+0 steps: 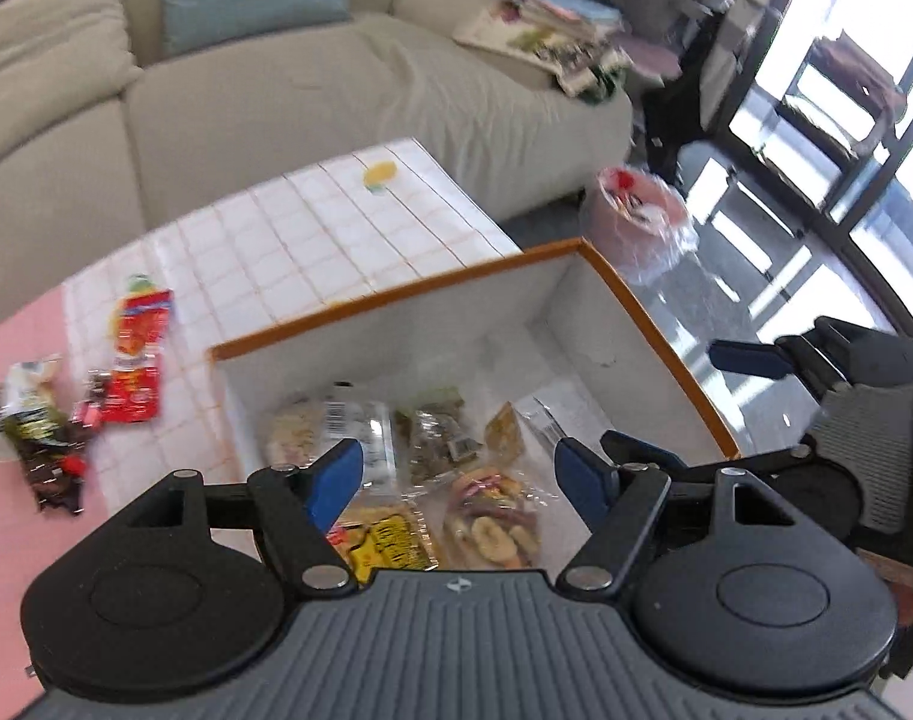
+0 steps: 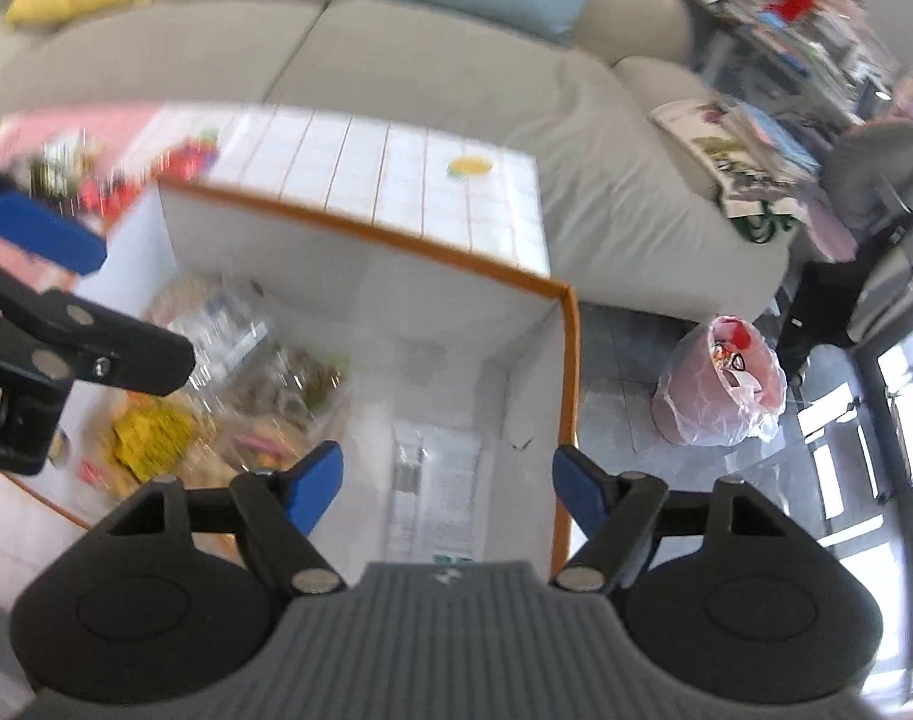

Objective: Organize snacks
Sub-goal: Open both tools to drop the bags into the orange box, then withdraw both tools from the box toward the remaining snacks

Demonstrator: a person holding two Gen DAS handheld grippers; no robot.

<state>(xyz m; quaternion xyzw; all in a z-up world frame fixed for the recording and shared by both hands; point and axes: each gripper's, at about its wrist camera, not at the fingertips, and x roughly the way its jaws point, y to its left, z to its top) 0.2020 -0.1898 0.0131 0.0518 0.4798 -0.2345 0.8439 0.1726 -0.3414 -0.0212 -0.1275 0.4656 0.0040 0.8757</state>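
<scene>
Snack packets (image 1: 432, 480) are seen in the orange-rimmed box (image 1: 396, 294) beneath the left gripper (image 1: 456, 474) and right gripper (image 2: 447, 480), both held open and empty.

Left gripper (image 1: 456, 480), right gripper (image 2: 447, 489): black linkages, blue pads, silver rivets, ribbed grey housing, small logo.
</scene>
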